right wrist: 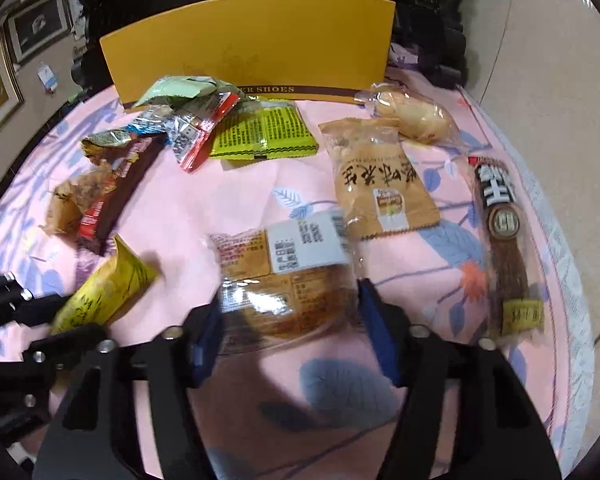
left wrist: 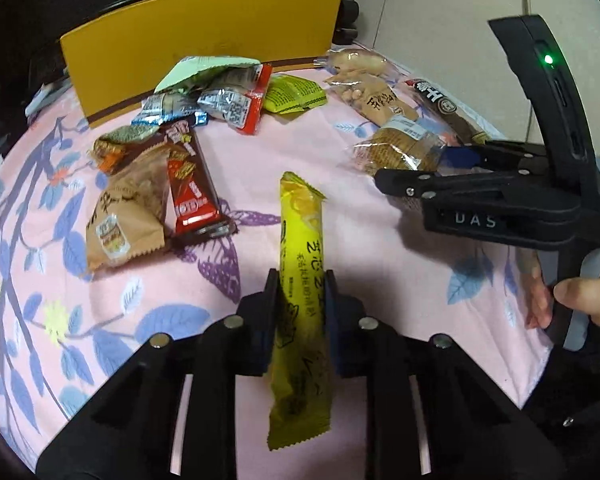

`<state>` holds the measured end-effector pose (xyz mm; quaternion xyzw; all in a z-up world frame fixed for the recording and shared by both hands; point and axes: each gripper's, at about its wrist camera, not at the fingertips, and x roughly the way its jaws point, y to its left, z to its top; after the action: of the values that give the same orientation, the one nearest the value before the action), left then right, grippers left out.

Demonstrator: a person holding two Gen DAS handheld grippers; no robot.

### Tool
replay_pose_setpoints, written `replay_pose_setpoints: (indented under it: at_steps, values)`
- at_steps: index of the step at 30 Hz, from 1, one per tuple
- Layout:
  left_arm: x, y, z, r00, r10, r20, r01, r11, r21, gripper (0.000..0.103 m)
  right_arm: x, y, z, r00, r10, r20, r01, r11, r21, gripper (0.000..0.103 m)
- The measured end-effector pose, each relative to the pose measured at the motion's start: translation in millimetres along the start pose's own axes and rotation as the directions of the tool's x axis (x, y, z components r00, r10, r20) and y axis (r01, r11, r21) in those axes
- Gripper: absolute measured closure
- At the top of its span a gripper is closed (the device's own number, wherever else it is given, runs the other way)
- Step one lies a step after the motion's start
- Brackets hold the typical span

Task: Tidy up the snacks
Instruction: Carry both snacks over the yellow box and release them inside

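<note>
My left gripper (left wrist: 301,280) is shut on a long yellow snack bar (left wrist: 300,264) and holds it above the pink floral cloth (left wrist: 340,144); the bar also shows in the right wrist view (right wrist: 104,292). My right gripper (right wrist: 290,304) is around a clear-wrapped round pastry (right wrist: 284,276), its blue pads at both sides of the wrapper. In the left wrist view the right gripper (left wrist: 428,168) sits at the pastry (left wrist: 396,148).
A yellow shoe box (right wrist: 252,48) stands at the back. Snacks lie in two groups: red-brown chocolate bar (left wrist: 192,188), brown packet (left wrist: 124,220), green packet (right wrist: 264,132) on the left; brown peanut packet (right wrist: 380,192), dark sausage stick (right wrist: 504,236), clear bun (right wrist: 412,116) on the right.
</note>
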<state>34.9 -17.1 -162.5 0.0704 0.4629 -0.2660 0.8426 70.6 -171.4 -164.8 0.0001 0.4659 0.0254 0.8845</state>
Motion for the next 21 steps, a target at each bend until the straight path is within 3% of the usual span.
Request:
replay_pose_setpoints:
  at_steps: [5,14,21]
  values:
    - [-9,1,-6,1.0,-0.005,-0.008,0.004,0.998,-0.063,0.082,-18,-6,-7,0.999,0.016,0.03,-0.017,0.999,0.042,0.047]
    - [-55,-1,-4,0.998,0.021,0.066,-0.015,0.996,-0.088,0.082,-49,2,-5,0.995,0.038,0.093,-0.04,0.999,0.019,0.047]
    - [-82,22,27,0.996,0.051,0.079,-0.036,0.984,-0.173,0.082,-59,20,16,0.992,0.066,0.11,-0.062,0.997,-0.045,0.047]
